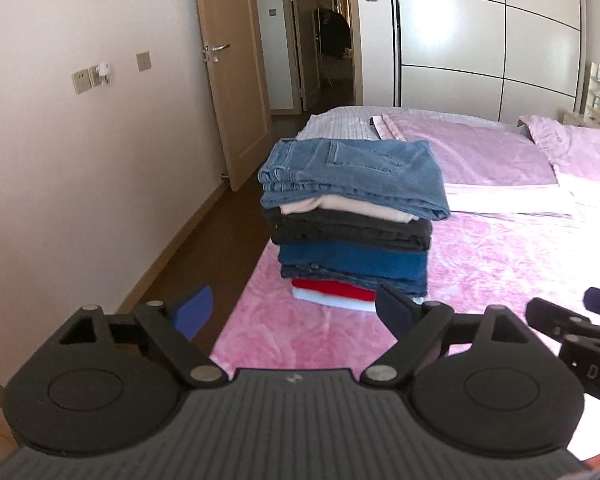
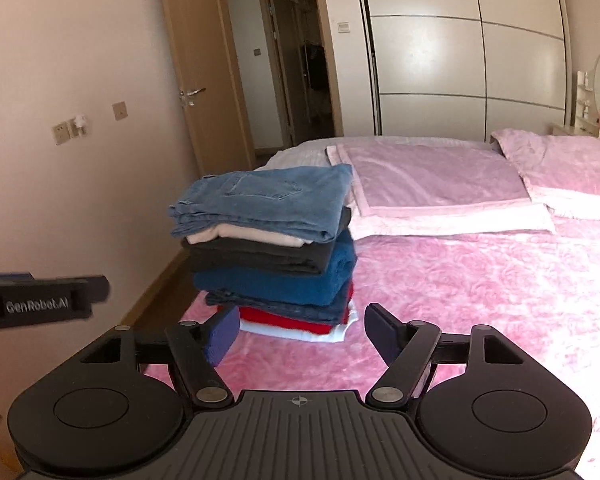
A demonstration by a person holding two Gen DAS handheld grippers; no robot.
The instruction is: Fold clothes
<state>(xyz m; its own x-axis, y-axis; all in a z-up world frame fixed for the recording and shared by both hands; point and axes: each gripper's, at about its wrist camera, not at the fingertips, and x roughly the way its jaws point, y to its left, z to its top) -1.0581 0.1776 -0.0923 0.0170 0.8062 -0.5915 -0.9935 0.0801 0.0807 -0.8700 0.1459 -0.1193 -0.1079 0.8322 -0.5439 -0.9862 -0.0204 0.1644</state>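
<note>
Denim jeans (image 1: pixel 352 172) top the folded stack (image 1: pixel 352 248) at the pink bed (image 1: pixel 500 264) edge, folds facing the left tool (image 1: pixel 294 314), released, empty. Right view: stack (image 2: pixel 268 252) ahead, unobstructed; right tool (image 2: pixel 300 330) released.

Pale wall (image 1: pixel 80 160) fitted with sockets (image 1: pixel 82 81). Wooden door (image 1: pixel 228 68) stood open onto a dim hallway (image 2: pixel 300 72). Glossy white wardrobe (image 2: pixel 460 60) lit by glare. Brown floor (image 1: pixel 212 248) seen beside a pink-covered bed (image 2: pixel 480 280).
</note>
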